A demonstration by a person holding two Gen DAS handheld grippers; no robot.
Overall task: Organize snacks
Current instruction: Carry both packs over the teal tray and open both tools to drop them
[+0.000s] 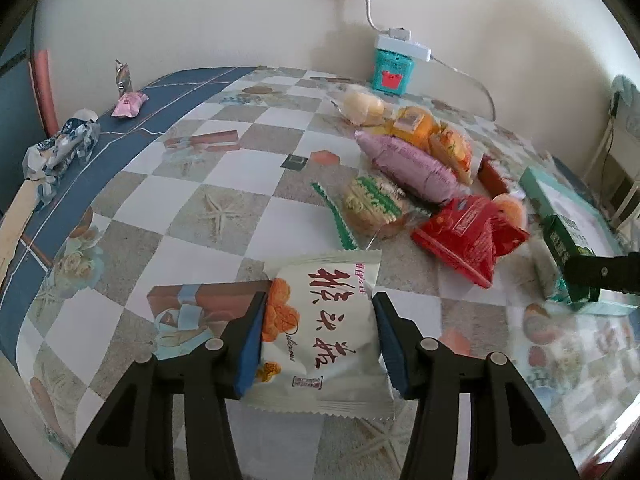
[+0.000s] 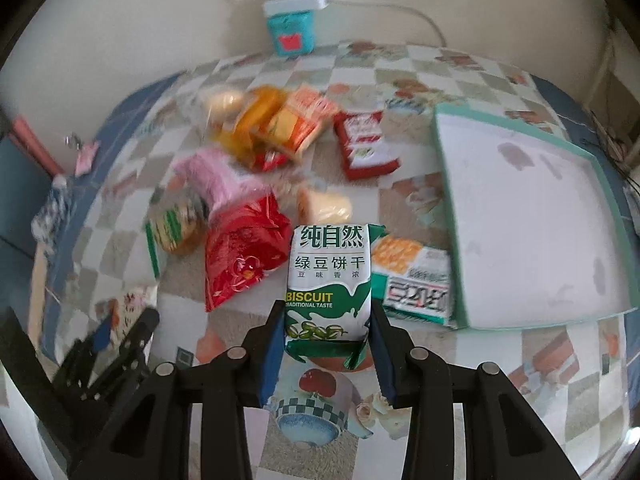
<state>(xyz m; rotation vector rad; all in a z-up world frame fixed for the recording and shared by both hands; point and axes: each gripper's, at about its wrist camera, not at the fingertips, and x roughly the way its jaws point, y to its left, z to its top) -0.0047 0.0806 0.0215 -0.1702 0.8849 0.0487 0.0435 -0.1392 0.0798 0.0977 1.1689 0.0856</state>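
My left gripper (image 1: 320, 300) is shut on a white snack packet (image 1: 320, 332) printed with red characters and an orange picture, its blue pads pressing both sides just above the checkered tablecloth. Between the pads of my right gripper (image 2: 326, 308), which is shut, hangs a green-and-white biscuit pack (image 2: 328, 264), upright over the table. In front of it lies a teal tray (image 2: 444, 200) with a white bottom, and a green-and-orange packet (image 2: 412, 276) leans against its near-left corner. The left wrist view shows the right gripper (image 1: 600, 276) with its pack at the right edge.
A pile of snacks lies mid-table: a pink packet (image 1: 408, 164), a red packet (image 1: 468, 232), a green-striped cookie pack (image 1: 372, 204) and orange packs (image 1: 424, 124). A teal box (image 1: 394, 66) with a cable stands by the wall. Wrapped candies (image 1: 128, 104) sit on the blue border at left.
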